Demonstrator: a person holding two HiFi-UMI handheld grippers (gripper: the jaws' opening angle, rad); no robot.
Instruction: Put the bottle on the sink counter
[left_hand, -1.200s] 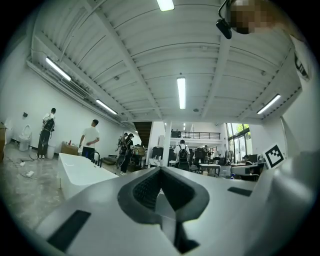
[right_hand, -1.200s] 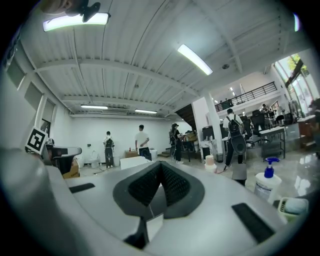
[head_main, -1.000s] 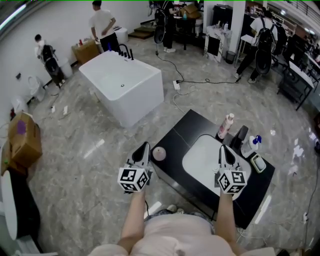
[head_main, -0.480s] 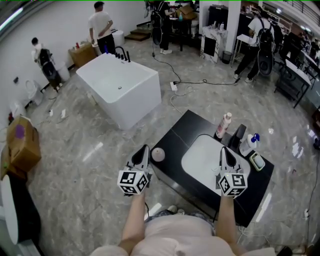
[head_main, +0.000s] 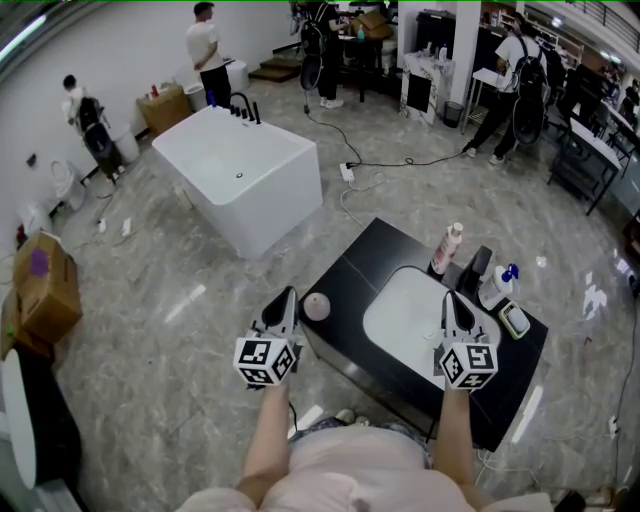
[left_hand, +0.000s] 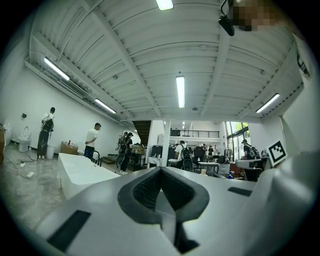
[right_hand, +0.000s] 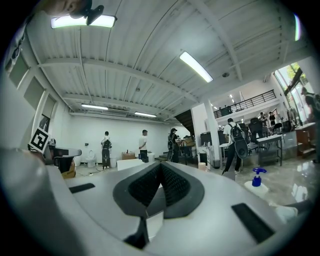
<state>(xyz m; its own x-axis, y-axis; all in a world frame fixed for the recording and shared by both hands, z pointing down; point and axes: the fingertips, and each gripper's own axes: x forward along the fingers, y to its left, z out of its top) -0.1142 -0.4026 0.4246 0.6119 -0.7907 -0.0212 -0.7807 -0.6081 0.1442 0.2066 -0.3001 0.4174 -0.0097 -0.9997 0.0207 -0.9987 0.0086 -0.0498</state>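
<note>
pinkish bottle (head_main: 447, 247) stands upright on black sink counter (head_main: 358, 264).

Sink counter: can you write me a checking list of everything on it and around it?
Surface: black sink counter with a white basin.
Job's things: pink-and-white bottle standing on the counter beside the black tap.
Clutter: blue-topped spray bottle; round pale thing on the counter's corner.
Grippers: left gripper and right gripper both shut, holding nothing.
Cables: black cable and power strip on the floor.
Surroundings: white bathtub, cardboard box, people far off.
</note>
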